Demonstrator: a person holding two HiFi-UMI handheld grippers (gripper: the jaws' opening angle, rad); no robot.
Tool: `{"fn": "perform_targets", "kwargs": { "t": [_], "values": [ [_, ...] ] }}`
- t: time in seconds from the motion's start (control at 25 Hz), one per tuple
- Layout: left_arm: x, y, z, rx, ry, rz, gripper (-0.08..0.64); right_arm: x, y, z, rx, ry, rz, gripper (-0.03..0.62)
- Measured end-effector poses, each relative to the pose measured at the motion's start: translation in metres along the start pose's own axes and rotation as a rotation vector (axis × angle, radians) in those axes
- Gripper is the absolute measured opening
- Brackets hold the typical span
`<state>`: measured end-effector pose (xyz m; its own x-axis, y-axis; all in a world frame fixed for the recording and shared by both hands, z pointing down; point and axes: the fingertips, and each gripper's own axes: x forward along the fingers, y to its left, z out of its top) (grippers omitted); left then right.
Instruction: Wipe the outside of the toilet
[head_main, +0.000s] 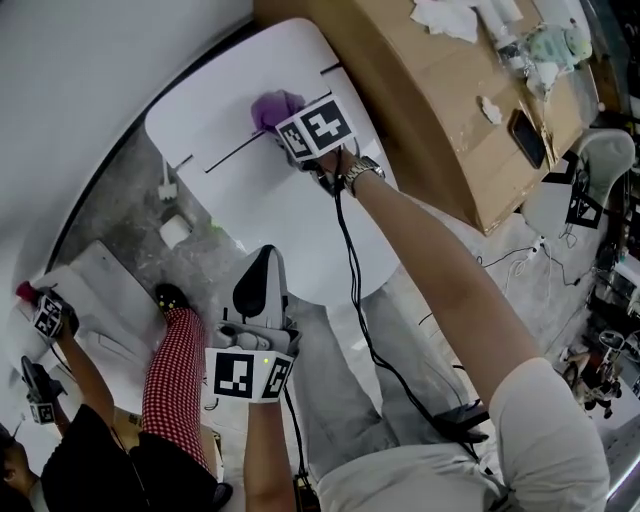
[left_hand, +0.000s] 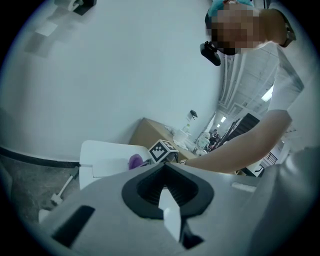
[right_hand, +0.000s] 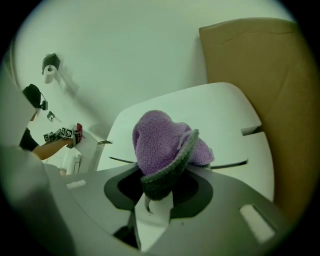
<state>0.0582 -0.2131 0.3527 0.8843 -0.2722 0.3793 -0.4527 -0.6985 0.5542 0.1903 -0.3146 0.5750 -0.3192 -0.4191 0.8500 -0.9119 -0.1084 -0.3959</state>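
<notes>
A white toilet (head_main: 250, 200) with its lid down fills the middle of the head view. My right gripper (head_main: 283, 124) is at the far end of the lid, by the seam with the tank, shut on a purple cloth (head_main: 275, 107) that presses against the white surface. In the right gripper view the cloth (right_hand: 165, 145) bulges out of the jaws over the lid (right_hand: 220, 110). My left gripper (head_main: 262, 262) hovers at the toilet's near rim, shut and holding nothing. The left gripper view looks past its jaws to the tank (left_hand: 102, 155) and the cloth (left_hand: 135, 161).
A cardboard box (head_main: 450, 110) with loose items on top stands close to the toilet's right side. Another person in red-checked trousers (head_main: 170, 380) works at the lower left with marked grippers (head_main: 48, 315). A wall valve (head_main: 168, 185) sits left of the tank. A black cable (head_main: 355, 300) trails from my right gripper.
</notes>
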Motion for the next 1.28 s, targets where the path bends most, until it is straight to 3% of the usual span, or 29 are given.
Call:
{"fn": "perform_targets", "kwargs": {
  "t": [0.32,0.64,0.92,1.28],
  "values": [
    [0.014,-0.031,-0.018,0.003,0.030,-0.032,0.006,-0.037,-0.075,-0.015,0.101,-0.029,-0.095,0.126],
    [0.018,-0.042,-0.020,0.010,0.030,-0.034,0.006,-0.058,-0.112,-0.023,0.100,-0.017,-0.183,0.126],
    [0.018,-0.048,-0.017,0.017,0.009,-0.020,0.006,-0.069,-0.125,-0.033,0.052,0.000,-0.253,0.126],
    [0.008,-0.070,-0.035,0.000,-0.035,0.027,0.006,-0.078,-0.115,-0.076,0.085,0.002,-0.216,0.127]
  ]
}}
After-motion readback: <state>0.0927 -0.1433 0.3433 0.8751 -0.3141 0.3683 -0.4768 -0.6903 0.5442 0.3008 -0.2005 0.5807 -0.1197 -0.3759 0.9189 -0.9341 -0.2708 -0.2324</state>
